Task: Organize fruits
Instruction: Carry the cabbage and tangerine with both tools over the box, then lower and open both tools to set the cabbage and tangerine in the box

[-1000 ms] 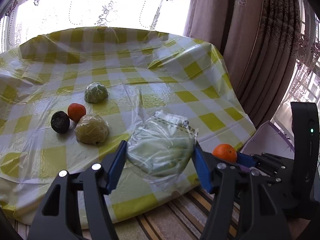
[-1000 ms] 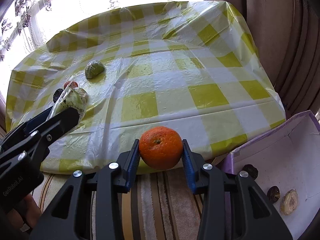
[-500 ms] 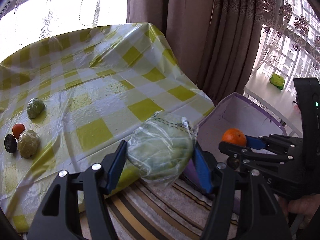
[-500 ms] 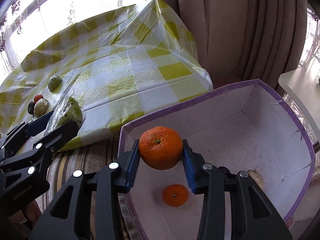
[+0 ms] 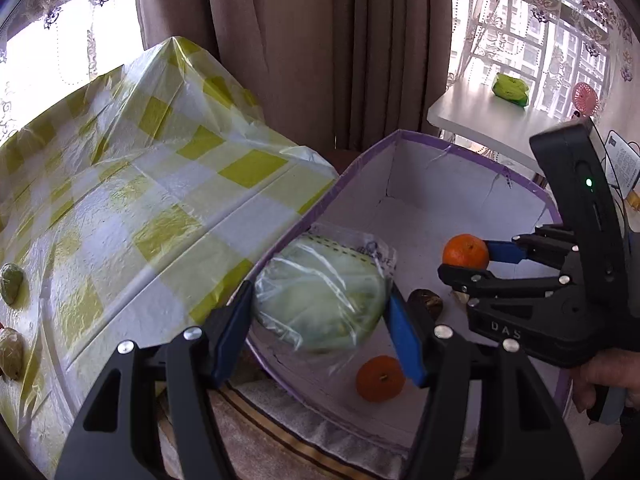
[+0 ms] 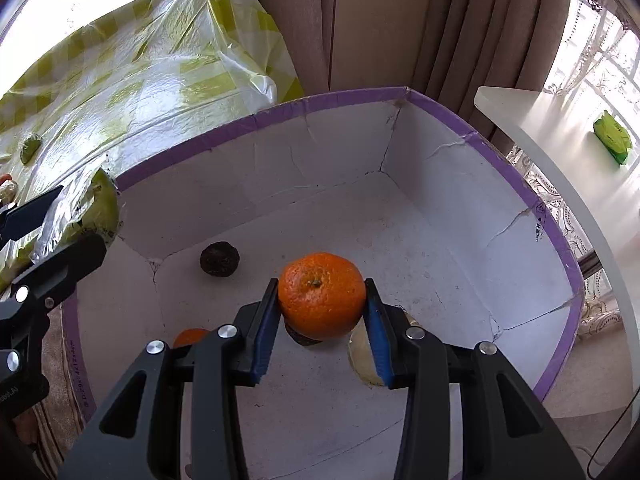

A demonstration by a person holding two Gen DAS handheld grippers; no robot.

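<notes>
My left gripper [image 5: 320,312] is shut on a pale green fruit wrapped in clear plastic [image 5: 320,296], hanging over the left edge of the purple-rimmed white box [image 5: 440,148]. Inside the box, my right gripper [image 6: 322,304] is shut on an orange [image 6: 322,298] and holds it above the floor; the left wrist view shows the same orange [image 5: 466,251]. On the box floor lie another orange [image 5: 379,378], a dark round fruit [image 6: 220,258] and a pale wrapped fruit [image 6: 362,356] partly hidden by my fingers. In the right wrist view the left gripper [image 6: 60,232] shows at the box's left wall.
A table under a yellow-checked plastic cloth [image 5: 160,208] stands left of the box, with wrapped green fruits [image 5: 10,284] near its left edge. Brown curtains [image 5: 300,48] hang behind. A white side table [image 5: 480,120] with a green packet [image 5: 510,89] stands to the right.
Both grippers have swung right from the checked table to over the box, each still carrying its fruit. The orange now hangs lower inside the box.
</notes>
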